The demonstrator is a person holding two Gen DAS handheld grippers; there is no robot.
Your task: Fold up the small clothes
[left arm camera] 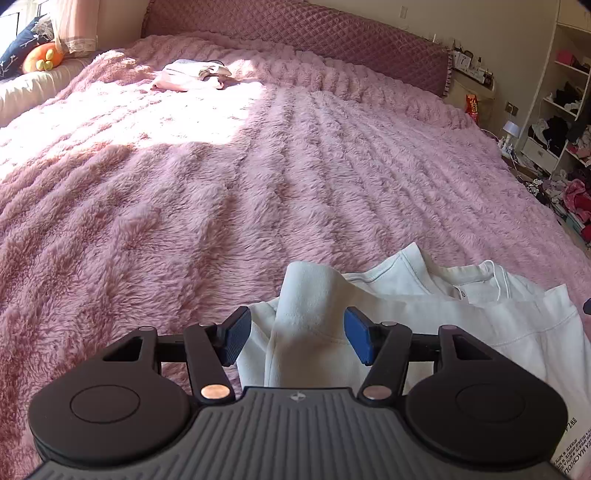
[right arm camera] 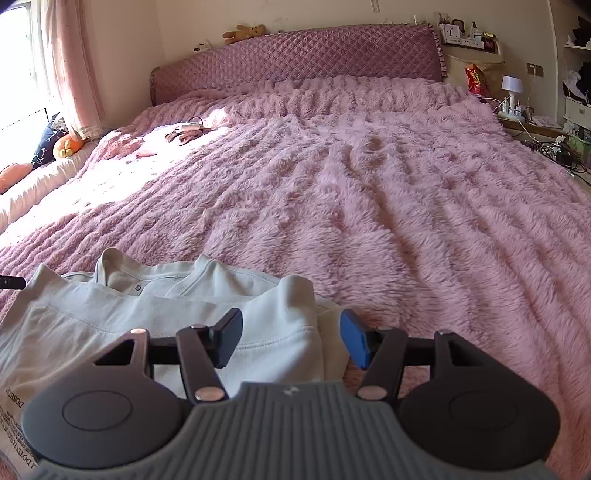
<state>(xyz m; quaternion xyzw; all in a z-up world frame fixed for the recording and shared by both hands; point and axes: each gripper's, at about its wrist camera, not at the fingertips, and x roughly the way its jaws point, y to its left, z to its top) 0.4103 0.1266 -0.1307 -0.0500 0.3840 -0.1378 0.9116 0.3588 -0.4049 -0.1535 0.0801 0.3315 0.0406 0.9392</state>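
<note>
Lying near the foot of the bed: a white top point(left arm camera: 461, 317), spread over the fluffy pink blanket point(left arm camera: 258, 177), neckline with a small snap pointing toward the headboard point(right arm camera: 295, 55).
Left gripper point(left arm camera: 297, 334): spread wide, its blue pads either side of a raised fold of the white fabric, with a gap showing on both sides; nothing pinched.
Right gripper point(right arm camera: 291, 341): also spread wide, straddling a bunched-up hump at the garment's right edge; the right pad sits over the blanket just beside the cloth.
Garment detail: printed black lettering runs along the near lower edge, too skewed to read.
Far corner of the bed: a small pile of folded pink and grey clothes point(left arm camera: 192, 75) in a patch of sunlight, well apart from the white top.
By the window: an orange plush point(right arm camera: 66, 144) against a dark blue cushion point(right arm camera: 46, 142), beside a pink curtain point(right arm camera: 72, 66).
On the headboard: a brown teddy bear point(right arm camera: 245, 32).
Bedside: a small white lamp point(right arm camera: 511, 88) and a red snack bag point(right arm camera: 475, 79).
</note>
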